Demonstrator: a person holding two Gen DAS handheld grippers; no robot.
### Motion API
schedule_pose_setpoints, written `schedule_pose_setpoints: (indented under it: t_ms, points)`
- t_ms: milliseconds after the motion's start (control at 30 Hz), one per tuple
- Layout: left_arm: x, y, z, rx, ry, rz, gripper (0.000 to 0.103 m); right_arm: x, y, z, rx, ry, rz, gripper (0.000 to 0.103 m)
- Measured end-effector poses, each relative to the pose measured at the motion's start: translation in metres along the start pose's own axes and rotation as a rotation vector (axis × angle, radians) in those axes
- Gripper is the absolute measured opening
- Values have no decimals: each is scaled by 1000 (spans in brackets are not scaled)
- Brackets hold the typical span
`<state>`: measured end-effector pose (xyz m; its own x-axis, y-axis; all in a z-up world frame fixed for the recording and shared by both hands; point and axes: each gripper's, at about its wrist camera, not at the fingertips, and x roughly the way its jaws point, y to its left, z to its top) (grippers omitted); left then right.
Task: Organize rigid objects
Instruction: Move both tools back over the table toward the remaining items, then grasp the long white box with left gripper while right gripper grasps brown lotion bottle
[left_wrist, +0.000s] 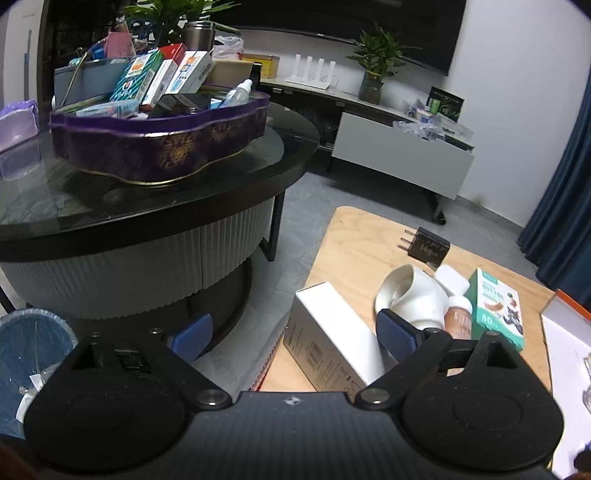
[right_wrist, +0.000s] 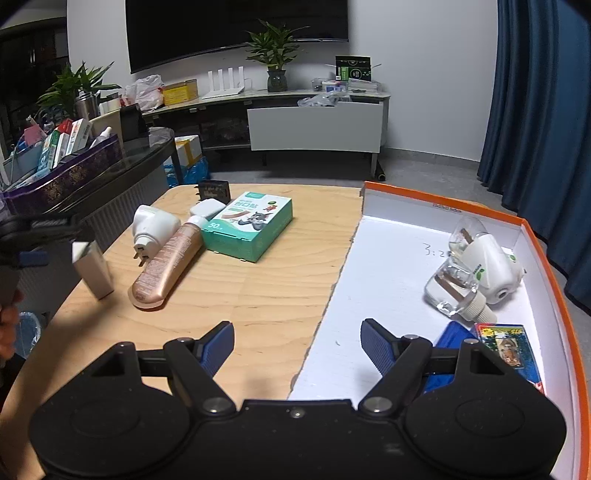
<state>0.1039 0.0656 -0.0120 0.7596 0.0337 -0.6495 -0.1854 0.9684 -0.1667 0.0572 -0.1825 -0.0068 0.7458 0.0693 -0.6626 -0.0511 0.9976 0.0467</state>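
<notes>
White box (left_wrist: 328, 332) stands at the wooden table's (left_wrist: 354, 236) near edge, between the left gripper's (left_wrist: 295, 338) wide-spread jaws, pads not pressing it. From the right wrist, the right gripper (right_wrist: 297, 345) hangs wide and empty over the tray's (right_wrist: 384, 236) edge.

Teal box (right_wrist: 250, 226) on the counter (right_wrist: 258, 295): "50" legible at its lower front corner; the remaining print, beside a cartoon cat, is unreadable. White tray (right_wrist: 384, 273) floor: handwritten "3:2", the rest hidden by a plug-in device (right_wrist: 491, 266). Other labels are too small to read.
</notes>
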Motion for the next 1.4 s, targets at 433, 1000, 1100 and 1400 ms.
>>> schedule_pose_setpoints:
  t_ms: [433, 1000, 1100, 1400]
  points:
    - [0, -16, -18, 206, -10, -18, 91, 2, 9, 1, -34, 5, 4, 89]
    - [0, -21, -17, 280, -67, -74, 27, 71, 82, 47, -35, 69, 149, 89]
    - [-4, -18, -15, 249, -91, -93, 27, 98, 98, 54, -33, 100, 147, 89]
    - [-1, -20, -14, 231, -98, -149, 27, 156, 126, 63, -73, 102, 37, 89]
